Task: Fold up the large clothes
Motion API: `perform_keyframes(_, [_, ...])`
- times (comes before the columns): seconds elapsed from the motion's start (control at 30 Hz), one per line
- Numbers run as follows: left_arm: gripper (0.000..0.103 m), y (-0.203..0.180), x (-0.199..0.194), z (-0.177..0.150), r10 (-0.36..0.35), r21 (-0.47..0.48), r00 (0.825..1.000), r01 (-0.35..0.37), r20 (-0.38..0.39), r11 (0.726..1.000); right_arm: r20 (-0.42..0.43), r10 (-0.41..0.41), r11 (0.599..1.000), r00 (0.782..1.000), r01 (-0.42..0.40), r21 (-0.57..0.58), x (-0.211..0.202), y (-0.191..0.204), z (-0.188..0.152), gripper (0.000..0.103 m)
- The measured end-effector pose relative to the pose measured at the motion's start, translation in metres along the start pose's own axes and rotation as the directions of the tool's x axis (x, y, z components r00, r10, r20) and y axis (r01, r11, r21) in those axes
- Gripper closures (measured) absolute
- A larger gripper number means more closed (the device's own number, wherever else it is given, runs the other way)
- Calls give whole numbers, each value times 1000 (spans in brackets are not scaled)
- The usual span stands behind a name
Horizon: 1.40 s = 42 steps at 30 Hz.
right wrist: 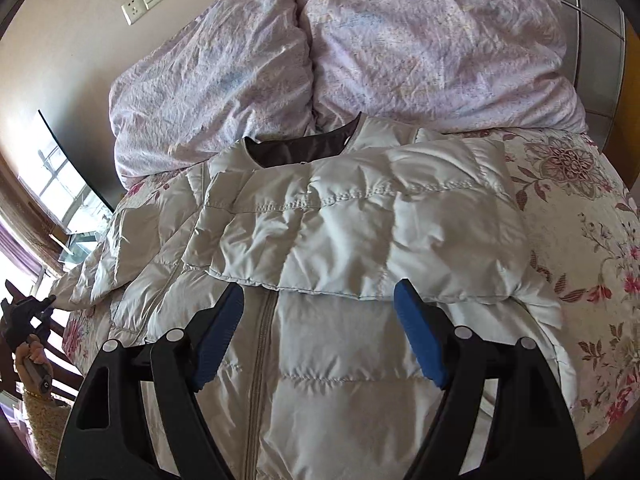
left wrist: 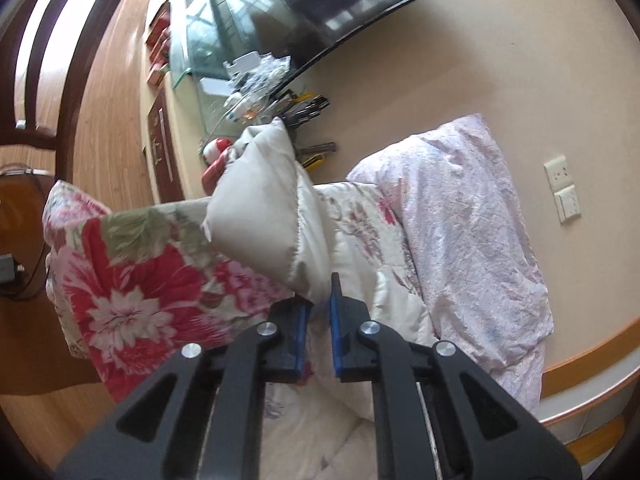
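Across the floral quilt (right wrist: 580,208), below a lilac duvet (right wrist: 420,48) heaped at the far end, lies the white puffer jacket (right wrist: 340,360), front up and dark-lined collar (right wrist: 304,148) toward the duvet. Judged as mid-fold: one sleeve (right wrist: 360,232) laid across the chest, the other sleeve (right wrist: 104,264) trailing off the opposite side toward the bed edge.

Next, by the look of it, bring that trailing sleeve over to match. Lift from the cuff, not from mid-sleeve, since slick padded cloth will likely slide and balloon. Carry it low across the chest and lay it level with the first sleeve, edges square. Press down after release to push the air out, or expect the puffy fill to spring the fold back open.

Right gripper (right wrist: 320,289): spread wide, holding nothing, poised just above the jacket's middle; good for pinning the crossed sleeve during the pull.

Left gripper (left wrist: 320,292): blue pads drawn close with a narrow slit between, sleeve end right at the tips; cannot tell whether any cloth is caught. Check the bite before lifting.

Keep the zipper (right wrist: 262,344) straight as the centre line.
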<state>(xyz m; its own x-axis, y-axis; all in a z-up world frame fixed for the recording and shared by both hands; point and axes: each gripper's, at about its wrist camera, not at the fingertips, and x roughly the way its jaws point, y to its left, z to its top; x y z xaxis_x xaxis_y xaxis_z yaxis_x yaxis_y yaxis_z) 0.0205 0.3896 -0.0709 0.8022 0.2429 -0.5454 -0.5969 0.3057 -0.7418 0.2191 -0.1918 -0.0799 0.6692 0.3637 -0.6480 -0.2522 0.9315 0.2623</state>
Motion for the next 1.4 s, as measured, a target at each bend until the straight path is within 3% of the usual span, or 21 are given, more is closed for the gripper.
perform_keyframes(0.13, [93,-75,-15,-10,-87,161,996,85,7,983,22,-20,1000,1000,20,18,-10,-18,-6,20])
perform_keyframes(0.27, [93,-154,-19,-47,-200,306,978,209,-60,929,39,-36,999,999,34,38,-17,-36,-14,20])
perform_keyframes(0.4, [93,-223,-12,-106,-294,424,936,351,-195,835,70,-71,994,995,64,87,-25,-60,-19,20])
perform_keyframes(0.53, [93,-270,5,-174,-329,487,876,472,-352,735,62,-85,989,994,77,126,-27,-82,-26,20])
perform_keyframes(0.6, [94,-286,17,-207,-322,496,844,518,-429,697,57,-99,986,993,90,141,-27,-91,-28,20])
perform_keyframes(0.7, [94,-301,35,-249,-283,513,810,555,-514,655,52,-109,981,993,99,166,-27,-101,-32,20])
perform_keyframes(0.77, [94,-308,45,-277,-243,541,798,564,-552,624,46,-114,979,992,105,172,-25,-103,-34,20])
perform_keyframes(0.9, [93,-306,69,-332,-114,622,795,546,-596,562,40,-115,980,993,106,169,-24,-101,-34,20])
perform_keyframes(0.97, [84,-299,83,-355,-39,654,790,533,-612,537,44,-110,983,993,102,155,-24,-96,-33,20])
perform_keyframes(1.03, [58,-292,91,-368,2,657,771,541,-636,525,49,-103,986,993,96,139,-25,-89,-30,20])
perform_keyframes(1.07, [51,-288,90,-372,8,653,762,550,-648,521,54,-100,987,994,92,129,-25,-84,-28,20])
perform_keyframes(1.13, [31,-284,83,-368,-12,656,768,555,-641,511,70,-90,992,993,83,100,-26,-72,-23,20])
perform_keyframes(1.2, [26,-284,76,-348,-44,668,789,547,-613,504,88,-73,996,993,68,62,-25,-57,-17,21])
perform_keyframes(1.3, [23,-283,70,-305,-57,711,847,478,-528,516,109,-22,999,994,25,-28,-15,-22,-8,28])
perform_keyframes(1.4, [23,-273,82,-268,-17,767,911,358,-413,533,102,53,993,993,-41,-114,8,15,1,35])
